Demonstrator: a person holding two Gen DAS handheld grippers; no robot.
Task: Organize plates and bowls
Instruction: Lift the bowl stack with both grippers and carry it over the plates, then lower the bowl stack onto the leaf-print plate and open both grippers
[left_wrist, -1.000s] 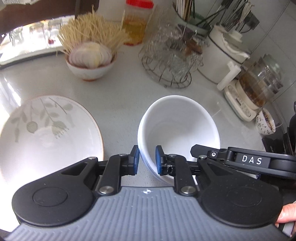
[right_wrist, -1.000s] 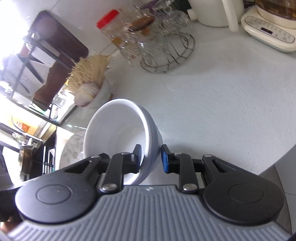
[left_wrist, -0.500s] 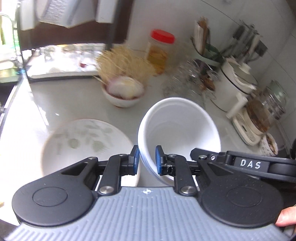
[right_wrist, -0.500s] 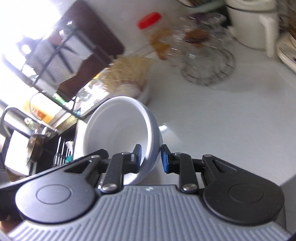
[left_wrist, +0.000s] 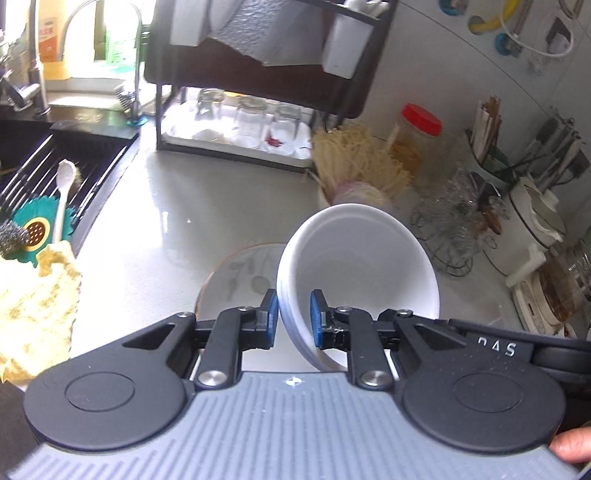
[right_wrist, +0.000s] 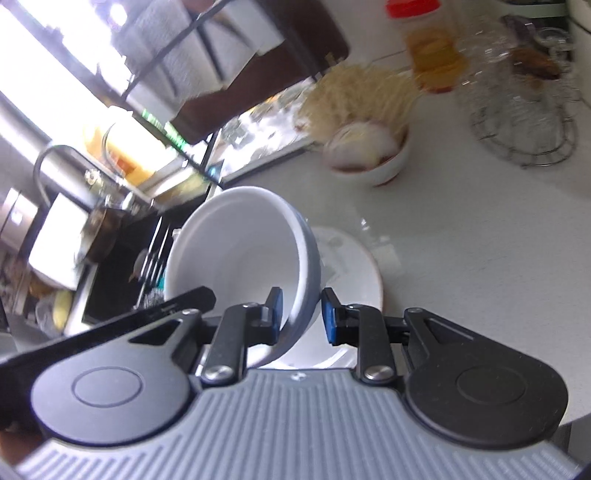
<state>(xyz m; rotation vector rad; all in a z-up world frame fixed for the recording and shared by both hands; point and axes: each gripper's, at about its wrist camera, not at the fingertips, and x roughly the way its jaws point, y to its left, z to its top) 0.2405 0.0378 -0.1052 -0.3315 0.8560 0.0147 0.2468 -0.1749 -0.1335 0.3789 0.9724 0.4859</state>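
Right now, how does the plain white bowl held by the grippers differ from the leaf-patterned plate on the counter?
The plain white bowl is deep and unmarked; the leaf-patterned plate is shallow with grey leaves and a brownish rim. The bowl is tilted in the air, clamped at its rim by the left gripper and right gripper; the plate lies flat. Both are white and look empty.

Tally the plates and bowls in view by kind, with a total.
White bowls held in the grippers, nested: 2
Bowl of noodles on the counter: 1
Leaf-pattern plate: 1
Total: 4

Bare countertop (left_wrist: 192, 236) left of plate (left_wrist: 240, 273), dish rack (left_wrist: 255, 85) behind
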